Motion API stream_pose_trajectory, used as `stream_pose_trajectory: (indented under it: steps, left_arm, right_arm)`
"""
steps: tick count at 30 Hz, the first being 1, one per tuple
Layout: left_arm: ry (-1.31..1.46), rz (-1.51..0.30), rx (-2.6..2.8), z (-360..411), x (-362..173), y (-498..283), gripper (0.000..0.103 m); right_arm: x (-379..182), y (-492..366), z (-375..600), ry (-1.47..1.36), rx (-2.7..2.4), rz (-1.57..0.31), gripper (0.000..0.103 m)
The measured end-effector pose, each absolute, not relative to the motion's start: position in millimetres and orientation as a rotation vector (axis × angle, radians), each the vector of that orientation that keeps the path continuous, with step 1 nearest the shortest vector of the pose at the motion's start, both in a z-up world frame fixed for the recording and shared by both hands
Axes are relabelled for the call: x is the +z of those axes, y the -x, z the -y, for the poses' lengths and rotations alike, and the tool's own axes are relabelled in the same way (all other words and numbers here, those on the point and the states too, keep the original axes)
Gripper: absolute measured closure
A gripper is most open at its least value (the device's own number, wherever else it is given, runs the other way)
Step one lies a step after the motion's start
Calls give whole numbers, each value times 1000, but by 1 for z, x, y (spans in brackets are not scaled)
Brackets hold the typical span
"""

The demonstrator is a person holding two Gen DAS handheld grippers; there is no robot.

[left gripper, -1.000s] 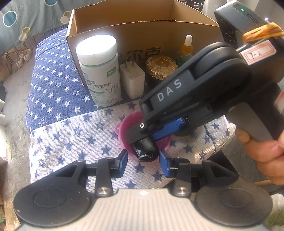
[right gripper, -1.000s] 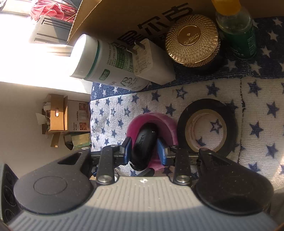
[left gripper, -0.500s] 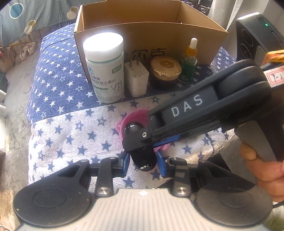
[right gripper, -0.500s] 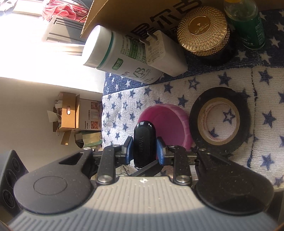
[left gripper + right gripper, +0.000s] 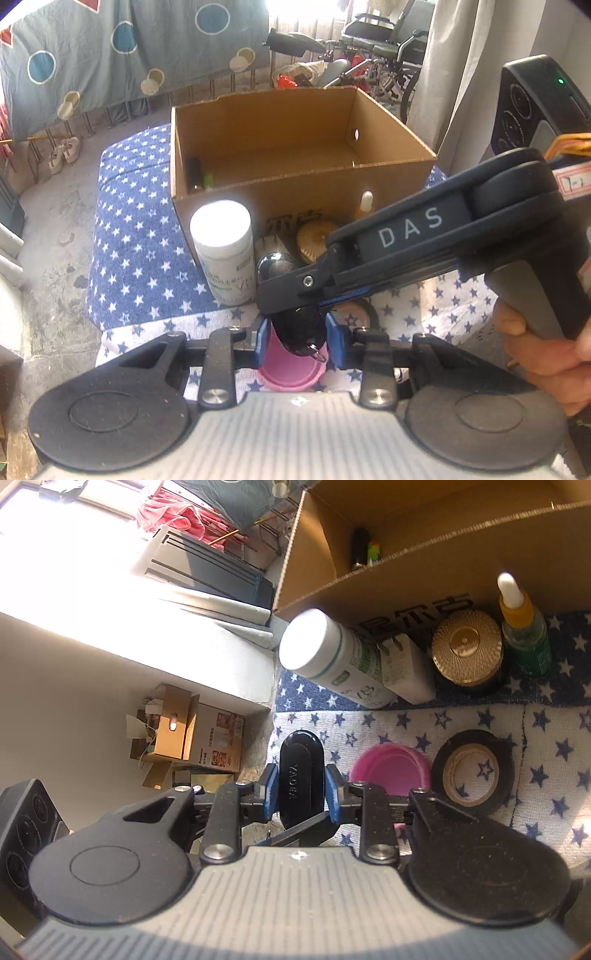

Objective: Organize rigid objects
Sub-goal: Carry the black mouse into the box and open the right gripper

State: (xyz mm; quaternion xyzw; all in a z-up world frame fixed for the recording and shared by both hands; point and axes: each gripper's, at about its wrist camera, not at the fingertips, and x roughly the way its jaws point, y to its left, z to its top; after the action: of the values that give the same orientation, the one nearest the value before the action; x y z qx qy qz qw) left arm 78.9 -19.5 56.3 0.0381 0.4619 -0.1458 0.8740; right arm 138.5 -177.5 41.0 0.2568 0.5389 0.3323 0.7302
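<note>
Wheelchair [image 5: 388, 33] and spotted cloth [image 5: 122, 44] behind.

Bottle [image 5: 332, 661], charger [image 5: 404, 672], jar [image 5: 467, 648] and dropper [image 5: 524, 635] line up before the box [image 5: 424, 572]; lid [image 5: 389, 770] left of tape [image 5: 472, 771].

Legible markings, by view:

- Left wrist view: "DAS" in white capitals on the black body of the right gripper [image 5: 295, 306].
- A white paper label [image 5: 574, 181] taped near that gripper's top carries handwritten red marks; reads roughly "1-1", uncertain.
- White supplement bottle [image 5: 225, 251]: "VB" at the label's lower edge; smaller print too fine to read.
- Right wrist view: "YADEA" in grey letters running lengthwise on the black key fob [image 5: 301, 775].
- Cardboard box [image 5: 424, 576]: large dark Chinese characters on its front wall, partly hidden by items in front.
- Brown carton on the floor [image 5: 218, 734]: "Panasonic" printed along one edge.
</note>
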Motion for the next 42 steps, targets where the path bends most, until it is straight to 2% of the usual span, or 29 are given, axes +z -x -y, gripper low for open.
stream_pose_trajectory:
  steps: [5,11,20,25,27,29,34,42]
  left_arm:
    - [-37,-940,-327,19,98,-124,70]
    - [46,-1031,-345,17,101,-205,70]
    - [0,-1154,-265,32,39,-334,70]
    - [-63,-1179,-183,41,10,-374,70]
    - [-86,-1177,-156,43,3,-382,69]
    - [-107,-1171,-138,45,-1,-386,66]
    - [-109,-1144,-113,43,8,-381,64]
    - [-101,-1025,-143,32,68,-318,59]
  right_arm:
    - [96,-174,183,-547,753,-1102,81]
    - [107,-241,192,-571,704,-1123,82]
    - [49,-374,193,-634,617,-1284,82]
    - [9,-427,179,-618,587,-1327,79]
    - [-2,-438,171,-608,573,-1329,78]
    - [-9,-450,165,-596,566,-1331,70]
    - [-15,-456,165,-611,553,-1325,61]
    - [37,-403,211,-641,598,-1192,61]
